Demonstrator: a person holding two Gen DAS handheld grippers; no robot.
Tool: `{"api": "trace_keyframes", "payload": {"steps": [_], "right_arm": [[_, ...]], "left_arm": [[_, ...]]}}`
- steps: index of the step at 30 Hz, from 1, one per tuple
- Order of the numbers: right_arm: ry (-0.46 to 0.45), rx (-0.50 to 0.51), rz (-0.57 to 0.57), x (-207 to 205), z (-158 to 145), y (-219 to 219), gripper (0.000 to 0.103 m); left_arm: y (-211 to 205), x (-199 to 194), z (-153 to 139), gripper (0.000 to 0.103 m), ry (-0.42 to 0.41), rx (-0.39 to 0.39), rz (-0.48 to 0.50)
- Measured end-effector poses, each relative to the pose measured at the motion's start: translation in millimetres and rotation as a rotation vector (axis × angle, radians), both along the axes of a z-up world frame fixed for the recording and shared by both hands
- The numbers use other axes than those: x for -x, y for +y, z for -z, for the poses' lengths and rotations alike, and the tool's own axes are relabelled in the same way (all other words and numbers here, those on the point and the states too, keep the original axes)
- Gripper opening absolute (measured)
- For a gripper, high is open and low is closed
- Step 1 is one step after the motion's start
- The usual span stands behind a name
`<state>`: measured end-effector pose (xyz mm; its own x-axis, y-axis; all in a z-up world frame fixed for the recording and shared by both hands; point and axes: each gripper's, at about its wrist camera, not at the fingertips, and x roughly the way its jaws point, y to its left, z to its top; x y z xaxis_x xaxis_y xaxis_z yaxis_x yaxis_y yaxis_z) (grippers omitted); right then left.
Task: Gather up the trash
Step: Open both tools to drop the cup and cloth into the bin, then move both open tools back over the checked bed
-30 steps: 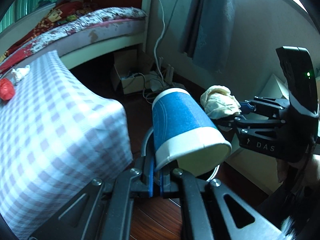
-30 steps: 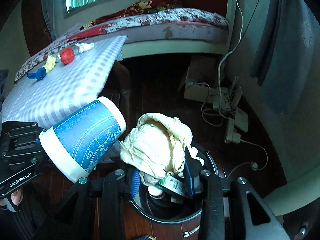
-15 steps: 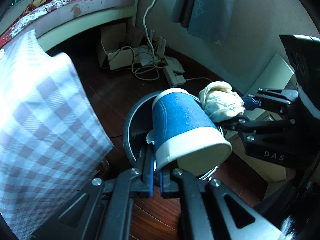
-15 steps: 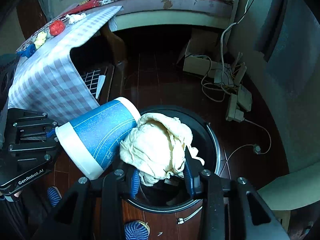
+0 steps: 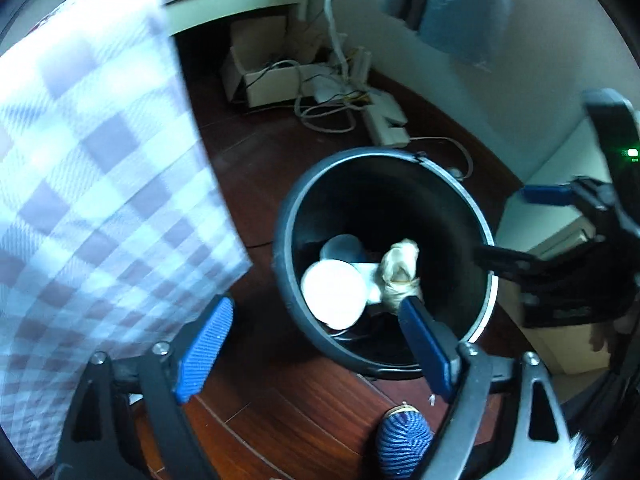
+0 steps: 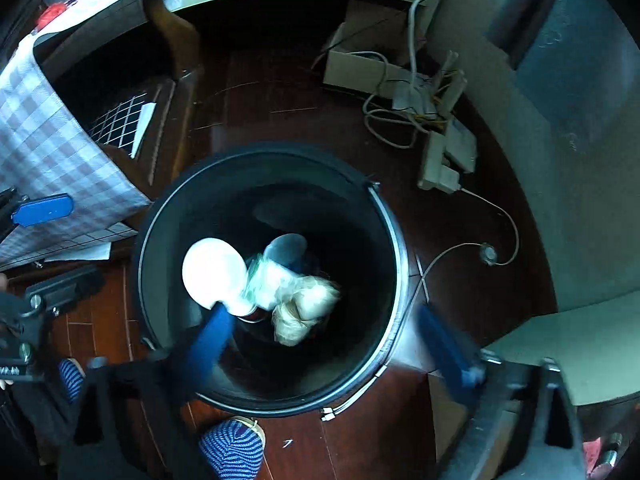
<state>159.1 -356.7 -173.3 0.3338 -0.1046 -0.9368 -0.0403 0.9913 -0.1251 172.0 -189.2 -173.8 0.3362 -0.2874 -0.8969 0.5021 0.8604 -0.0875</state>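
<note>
The black bin stands on the dark wood floor below both grippers. Inside it lie the blue paper cup, white mouth up, and the cream cloth wad, among other rubbish. My left gripper hangs over the bin's near side, its jaws opening with nothing between them. In the right wrist view the cup and the wad rest deep in the bin. My right gripper is blurred above them, its jaws opening and empty.
A table with a checked cloth overhangs the left side of the bin. A cardboard box, cables and a power strip lie by the wall. A striped slipper is at the bin's near edge. Red trash sits on the table.
Both grippers sank toward the bin and tipped downward. The left let go of the cup and the right let go of the cloth wad; both now lie in the bin.
</note>
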Motion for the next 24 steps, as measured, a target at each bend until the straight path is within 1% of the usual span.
{"api": "trace_keyframes", "payload": {"steps": [1,2,5,10,16,24], "right_arm": [[-0.001,0.005,0.001,0,0,0,0.102],[0.0,0.014,0.0,1,0,0,0.102],[0.0,0.037,-0.008,3,-2,4,0.102],[-0.021,0.039,-0.019,3,-9,9,0.102],[-0.061,0.03,-0.029,5,-25,21,0.102],[-0.127,0.029,-0.042,15,-52,37,0.102]], "left_arm": [[2,0,0,0.095,-0.011,-0.002,-0.011],[3,0,-1,0.097,-0.025,-0.005,-0.023],[7,-1,-3,0.097,-0.048,-0.005,-0.041],[13,2,-11,0.097,-0.073,-0.004,-0.038],[23,7,-27,0.097,-0.101,-0.001,-0.049],[33,17,-52,0.097,-0.145,0.022,-0.061]]}}
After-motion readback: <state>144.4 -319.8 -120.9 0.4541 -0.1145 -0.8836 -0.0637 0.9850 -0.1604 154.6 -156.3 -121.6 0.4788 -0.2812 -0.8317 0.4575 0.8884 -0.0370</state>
